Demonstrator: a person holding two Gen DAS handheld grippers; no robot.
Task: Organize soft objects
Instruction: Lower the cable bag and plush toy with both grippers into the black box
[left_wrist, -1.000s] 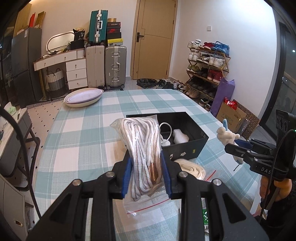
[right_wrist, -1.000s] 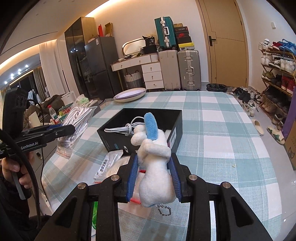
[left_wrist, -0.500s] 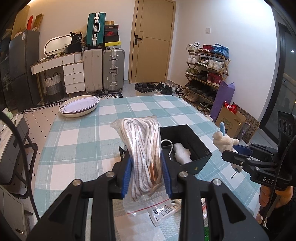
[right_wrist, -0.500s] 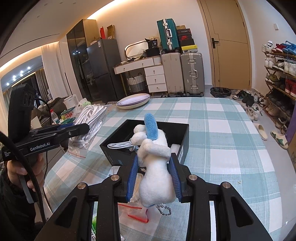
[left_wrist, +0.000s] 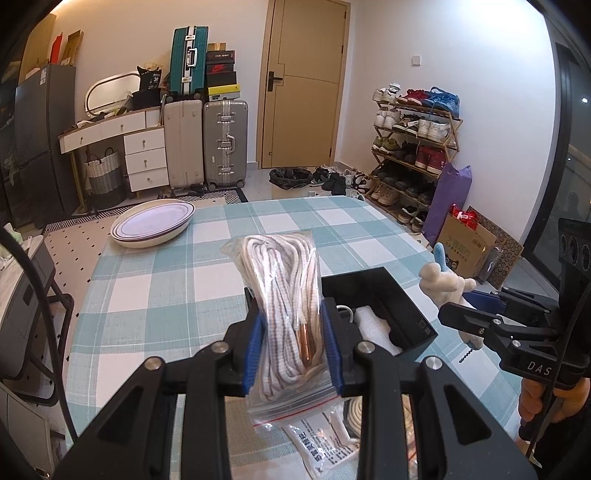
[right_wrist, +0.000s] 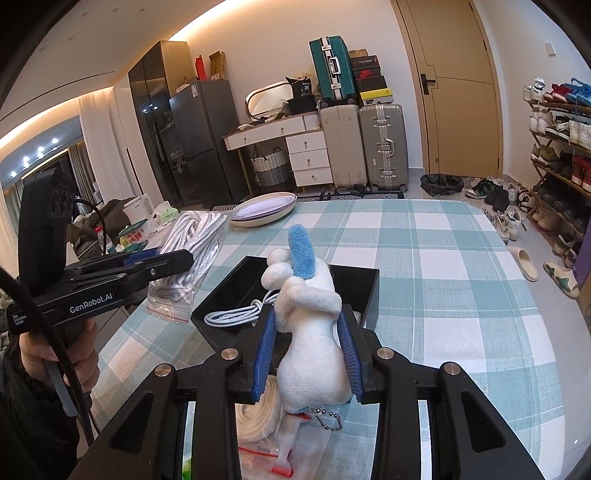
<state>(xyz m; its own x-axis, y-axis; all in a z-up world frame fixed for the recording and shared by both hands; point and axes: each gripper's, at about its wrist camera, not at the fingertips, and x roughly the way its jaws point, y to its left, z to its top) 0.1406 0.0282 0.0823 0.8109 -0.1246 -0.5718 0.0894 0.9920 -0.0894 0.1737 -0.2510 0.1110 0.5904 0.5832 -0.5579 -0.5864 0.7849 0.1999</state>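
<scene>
- Left wrist view: my left gripper (left_wrist: 291, 341) has its jaws clamped on a zip bag of white cord (left_wrist: 284, 310). The bag is clear crinkly plastic around a soft braided coil, and it is held up off the checked tablecloth (left_wrist: 155, 291).
- Same view: the black box (left_wrist: 373, 299) sits just beyond and right of the bag, open-topped, rigid, matte, with a white cable and white padding inside.
- Right wrist view: my right gripper (right_wrist: 306, 352) has its jaws closed on a white plush toy (right_wrist: 310, 332). The toy is fuzzy and squashy with a blue tuft on top, and a bead chain hangs below it.
- Same view: the toy hangs in front of the box (right_wrist: 332, 291). A flat white coil and more bags lie on the cloth below.
- Judgement: I am mid-carry, with both items lifted and neither yet in the box.
- Next move: take one hand over the opening at a time, lower it, then release. The bag may snag the rim.
</scene>
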